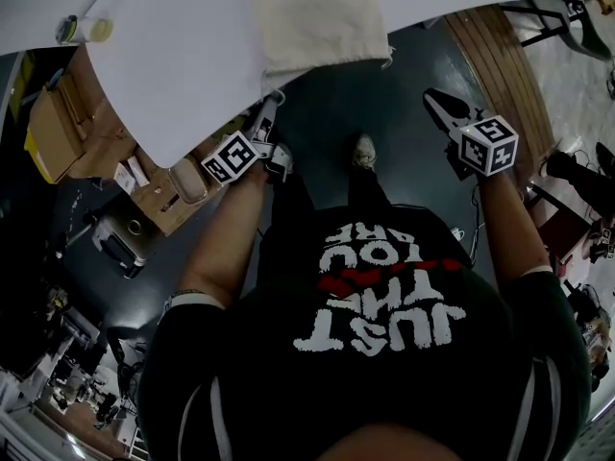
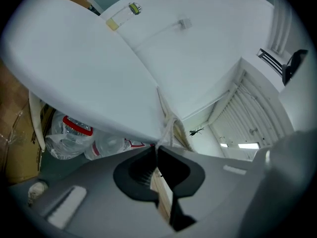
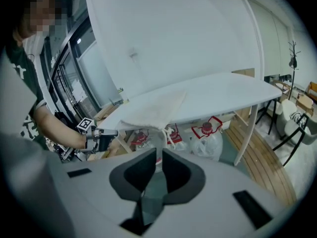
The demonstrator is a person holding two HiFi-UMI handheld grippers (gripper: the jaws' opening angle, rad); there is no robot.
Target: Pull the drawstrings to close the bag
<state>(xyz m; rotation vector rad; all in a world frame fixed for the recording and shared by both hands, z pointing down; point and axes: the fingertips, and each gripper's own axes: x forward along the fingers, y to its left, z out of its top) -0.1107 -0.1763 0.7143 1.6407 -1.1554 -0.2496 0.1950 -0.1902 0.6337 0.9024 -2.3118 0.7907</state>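
The bag (image 1: 317, 17) lies on the table (image 1: 183, 75), mouth at the edge. A drawstring (image 2: 167, 125) is pinched by the left gripper (image 1: 273, 102); the right gripper (image 1: 434, 99), pressed together and empty, is held well apart. The other drawstring should be gripped before both are pulled outward evenly.

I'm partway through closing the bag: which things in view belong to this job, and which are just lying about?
Job: cloth bag at the table edge; its drawstring, pinched in the left gripper; right gripper, shut and empty.
Lying about: small bottle on the table; water bottles under it; cardboard boxes.
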